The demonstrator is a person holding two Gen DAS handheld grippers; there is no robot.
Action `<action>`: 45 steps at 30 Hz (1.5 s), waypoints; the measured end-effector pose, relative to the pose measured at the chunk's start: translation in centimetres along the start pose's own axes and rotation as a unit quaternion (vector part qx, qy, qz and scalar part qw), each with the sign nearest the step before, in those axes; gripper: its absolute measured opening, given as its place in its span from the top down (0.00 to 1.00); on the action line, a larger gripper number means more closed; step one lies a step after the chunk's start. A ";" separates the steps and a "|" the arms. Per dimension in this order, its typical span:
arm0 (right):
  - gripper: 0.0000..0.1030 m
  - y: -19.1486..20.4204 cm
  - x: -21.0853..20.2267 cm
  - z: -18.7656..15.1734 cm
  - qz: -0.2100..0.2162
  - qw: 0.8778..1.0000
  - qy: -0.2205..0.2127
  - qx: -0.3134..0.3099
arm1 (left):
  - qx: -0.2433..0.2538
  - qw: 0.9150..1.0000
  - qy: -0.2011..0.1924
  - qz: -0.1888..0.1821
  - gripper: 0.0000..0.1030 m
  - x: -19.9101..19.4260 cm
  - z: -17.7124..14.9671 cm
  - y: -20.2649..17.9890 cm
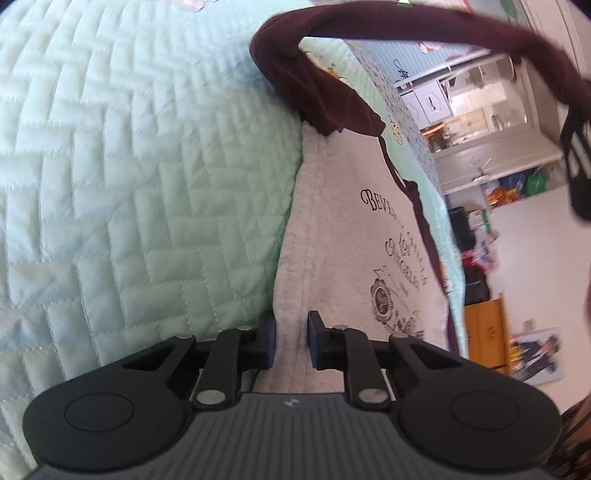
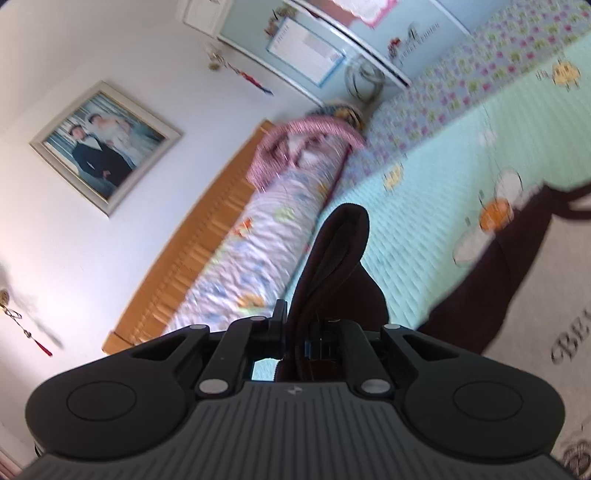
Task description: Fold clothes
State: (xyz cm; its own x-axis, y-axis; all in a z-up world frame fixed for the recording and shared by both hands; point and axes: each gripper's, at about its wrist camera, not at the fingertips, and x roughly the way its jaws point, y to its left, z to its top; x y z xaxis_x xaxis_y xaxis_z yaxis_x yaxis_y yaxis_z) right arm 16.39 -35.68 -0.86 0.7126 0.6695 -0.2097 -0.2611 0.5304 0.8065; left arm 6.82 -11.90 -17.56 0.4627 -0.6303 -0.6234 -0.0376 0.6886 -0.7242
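Note:
A grey sweatshirt (image 1: 343, 236) with maroon sleeves and black printed lettering lies on a mint quilted bedspread (image 1: 129, 184). My left gripper (image 1: 291, 341) is shut on the grey side edge of the sweatshirt. A maroon sleeve (image 1: 424, 26) arcs up across the top of the left wrist view to my right gripper (image 1: 576, 162). In the right wrist view my right gripper (image 2: 297, 332) is shut on the maroon sleeve cuff (image 2: 340, 251), held above the bed. The grey body (image 2: 535, 332) shows at lower right.
A rolled floral blanket (image 2: 266, 236) and a pink pillow (image 2: 306, 144) lie along the wooden headboard (image 2: 195, 243). A framed photo (image 2: 105, 146) hangs on the wall. Shelves and cabinets (image 1: 480, 110) stand past the bed edge.

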 end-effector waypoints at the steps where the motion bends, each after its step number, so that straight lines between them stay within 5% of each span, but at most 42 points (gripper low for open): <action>1: 0.91 0.4 -0.4 0.6 0.003 1.000 -0.010 -0.003 | 0.014 1.000 -0.003 0.011 0.82 0.0 0.0 -0.5; 8: 0.91 0.9 -6.2 6.2 -0.014 0.995 -0.088 -0.043 | 0.103 0.993 -0.025 0.055 0.82 0.3 -0.2 -4.9; 16: 0.91 -1.7 -16.1 8.6 -0.052 0.983 -0.160 -0.071 | 0.230 0.969 -0.014 0.091 0.82 2.8 -2.2 -10.7; 27: 0.91 -13.3 -26.8 3.4 -0.130 0.961 -0.238 0.047 | 0.289 0.949 0.050 0.118 0.82 6.5 -4.5 -12.0; 31: 0.91 -14.6 -28.0 -0.2 -0.136 0.959 -0.240 0.062 | 0.286 0.950 0.064 0.110 0.82 6.3 -4.0 -11.8; 34: 0.91 -15.6 -29.0 -1.1 -0.132 0.955 -0.255 0.078 | 0.261 0.958 0.072 0.094 0.82 5.2 -3.3 -11.5; 38: 0.91 -17.1 -29.8 -1.1 -0.134 0.953 -0.257 0.093 | 0.268 0.959 0.043 0.076 0.75 3.4 -3.2 -12.0; 41: 0.91 -16.7 -30.2 -1.8 -0.135 0.954 -0.257 0.076 | 0.304 0.949 0.028 0.076 0.52 3.2 -4.5 -13.4; 45: 0.91 -16.5 -30.6 -2.9 -0.130 0.953 -0.260 0.081 | 0.362 0.926 0.038 0.095 0.52 4.5 -7.4 -15.0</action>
State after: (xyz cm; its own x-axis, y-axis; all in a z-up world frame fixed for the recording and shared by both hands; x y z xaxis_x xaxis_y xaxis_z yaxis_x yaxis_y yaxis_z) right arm -2.97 -63.39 -9.37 0.9769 0.1560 -0.1462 0.0424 0.5287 0.8477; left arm 2.89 -27.74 -11.65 0.4433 -0.4784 -0.7580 0.5056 0.8317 -0.2292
